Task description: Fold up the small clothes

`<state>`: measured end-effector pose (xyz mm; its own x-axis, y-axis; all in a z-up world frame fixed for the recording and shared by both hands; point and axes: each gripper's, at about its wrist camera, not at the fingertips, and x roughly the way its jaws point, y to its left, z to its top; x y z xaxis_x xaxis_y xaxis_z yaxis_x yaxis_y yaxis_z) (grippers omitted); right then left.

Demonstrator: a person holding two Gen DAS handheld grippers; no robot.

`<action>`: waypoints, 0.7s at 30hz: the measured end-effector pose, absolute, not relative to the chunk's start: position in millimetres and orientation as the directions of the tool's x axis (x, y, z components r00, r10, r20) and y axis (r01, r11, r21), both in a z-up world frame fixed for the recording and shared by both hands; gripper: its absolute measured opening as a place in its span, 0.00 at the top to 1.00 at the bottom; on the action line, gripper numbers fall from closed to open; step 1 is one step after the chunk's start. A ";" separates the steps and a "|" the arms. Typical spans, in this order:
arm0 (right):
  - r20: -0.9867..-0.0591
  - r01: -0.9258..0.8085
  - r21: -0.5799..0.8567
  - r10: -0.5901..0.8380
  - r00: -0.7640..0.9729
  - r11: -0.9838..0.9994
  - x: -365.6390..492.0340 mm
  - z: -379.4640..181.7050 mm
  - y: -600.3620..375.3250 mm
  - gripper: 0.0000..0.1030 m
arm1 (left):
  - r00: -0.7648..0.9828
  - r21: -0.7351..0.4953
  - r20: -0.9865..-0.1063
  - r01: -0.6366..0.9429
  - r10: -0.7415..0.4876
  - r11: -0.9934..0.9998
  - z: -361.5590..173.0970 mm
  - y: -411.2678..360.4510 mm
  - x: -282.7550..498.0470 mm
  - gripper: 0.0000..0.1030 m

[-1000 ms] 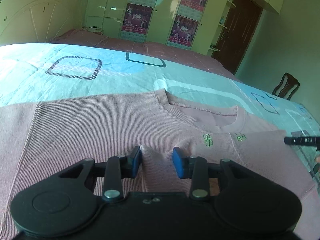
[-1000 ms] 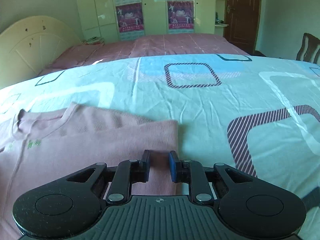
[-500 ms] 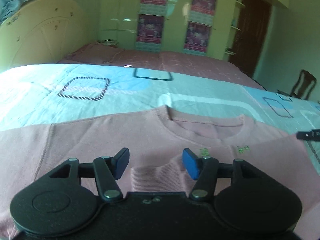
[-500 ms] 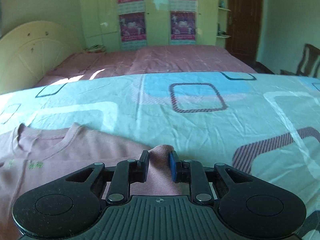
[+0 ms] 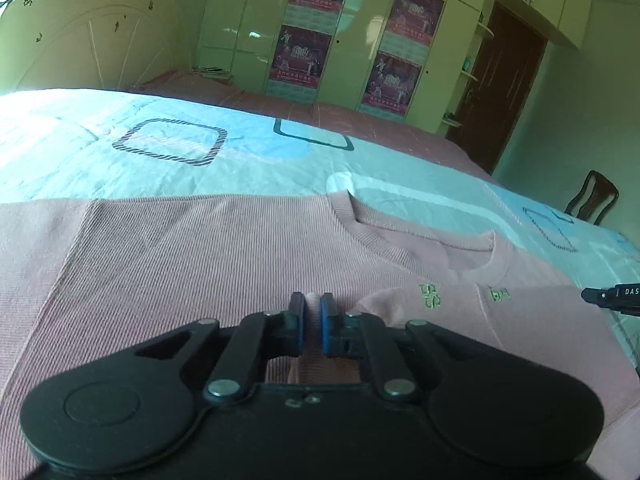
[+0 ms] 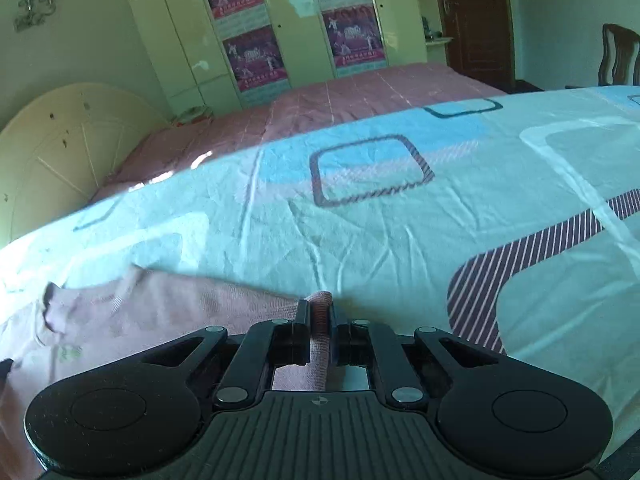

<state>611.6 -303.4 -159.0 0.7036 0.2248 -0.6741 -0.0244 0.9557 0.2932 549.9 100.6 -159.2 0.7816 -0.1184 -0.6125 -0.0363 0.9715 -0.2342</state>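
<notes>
On the bed, close to me: two hand-held grippers are working on one pink garment.
Left gripper (image 5: 312, 326): its blue pads are standing almost together, only a thin gap between them, and a ribbed pink edge is lying under and behind them; I cannot tell whether they are really pinching cloth.
Right gripper (image 6: 319, 330): its jaws are pressing tightly on a ribbed cuff (image 6: 321, 308), which is sticking up between them as a small bunch.
Pink sweater (image 5: 192, 264): it is lying flat on the bedsheet (image 5: 248, 168), the round neckline (image 5: 424, 240) pointing away from the left gripper, with small green embroidery (image 5: 430, 295) below the collar.
Folded part: one sleeve is lying across the chest, just beside the left pads.
Bedsheet: it is spreading light blue with rounded square patterns around the sweater.
Farther out: a wardrobe (image 6: 280, 28) with posters is standing behind the bed, a brown door (image 5: 500, 92) and a wooden chair (image 5: 592, 198) to the side.
</notes>
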 end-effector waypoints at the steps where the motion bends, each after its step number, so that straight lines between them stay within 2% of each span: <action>1: -0.683 -0.023 0.289 0.223 0.696 0.957 613.1 -156.5 -303.9 0.92 | 0.774 -0.255 -0.620 -0.046 -0.126 0.966 -156.9 105.6 553.5 0.85; 2: -0.685 -0.012 0.286 0.214 0.696 0.958 613.4 -153.3 -304.8 0.91 | 0.774 -0.263 -0.623 -0.068 -0.115 0.962 -153.4 109.4 552.7 0.80; 4: -0.673 0.046 0.194 0.099 0.733 0.980 606.3 -141.6 -302.0 0.67 | 0.800 -0.198 -0.601 -0.138 -0.008 0.970 -139.7 110.1 542.9 0.62; 5: -0.649 0.040 0.159 0.074 0.757 0.986 599.7 -134.9 -298.7 0.54 | 0.822 -0.167 -0.569 -0.132 0.014 0.977 -131.1 105.9 536.6 0.59; 6: -0.631 -0.003 0.162 0.107 0.769 0.987 594.0 -129.5 -293.8 0.54 | 0.837 -0.161 -0.547 -0.095 -0.009 0.982 -125.2 99.5 533.1 0.55; 9: -0.628 -0.223 0.167 0.278 0.727 0.960 584.3 -124.6 -249.4 0.54 | 0.815 -0.108 -0.560 0.102 -0.145 0.989 -119.1 49.6 537.0 0.35; 11: -0.636 -0.320 0.140 0.333 0.696 0.937 581.7 -129.6 -218.4 0.54 | 0.791 -0.061 -0.578 0.205 -0.202 0.977 -123.4 17.1 542.9 0.28; 14: -0.666 -0.317 0.084 0.290 0.687 0.945 589.4 -141.9 -206.6 0.54 | 0.762 0.004 -0.625 0.221 -0.170 0.975 -138.3 -2.7 552.4 0.28; 15: -0.676 -0.255 0.046 0.218 0.704 0.966 594.3 -145.1 -214.9 0.54 | 0.755 0.018 -0.642 0.188 -0.132 0.982 -141.7 2.2 555.1 0.33; 16: -0.692 -0.152 0.027 0.128 0.711 0.988 602.5 -150.7 -234.4 0.54 | 0.743 0.008 -0.659 0.158 -0.113 0.987 -145.6 15.1 557.1 0.42; 18: -0.723 -0.035 0.058 0.066 0.688 0.998 613.5 -155.0 -270.2 0.54 | 0.731 -0.042 -0.663 0.181 -0.162 0.983 -147.0 38.6 556.4 0.46; 20: -0.736 -0.061 0.099 0.114 0.668 0.993 615.2 -151.0 -285.3 0.54 | 0.718 0.010 -0.678 0.224 -0.158 0.975 -142.6 35.4 553.9 0.47; 21: -0.730 -0.061 0.103 0.117 0.673 0.993 612.8 -146.7 -287.4 0.60 | 0.721 0.031 -0.676 0.232 -0.150 0.972 -137.2 30.3 551.5 0.46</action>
<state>612.8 -287.4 -146.7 0.6735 0.1171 -0.7299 -0.0613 0.9928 0.1027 551.5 30.3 -137.2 0.7212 -0.1504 -0.6762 0.2322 0.9722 0.0314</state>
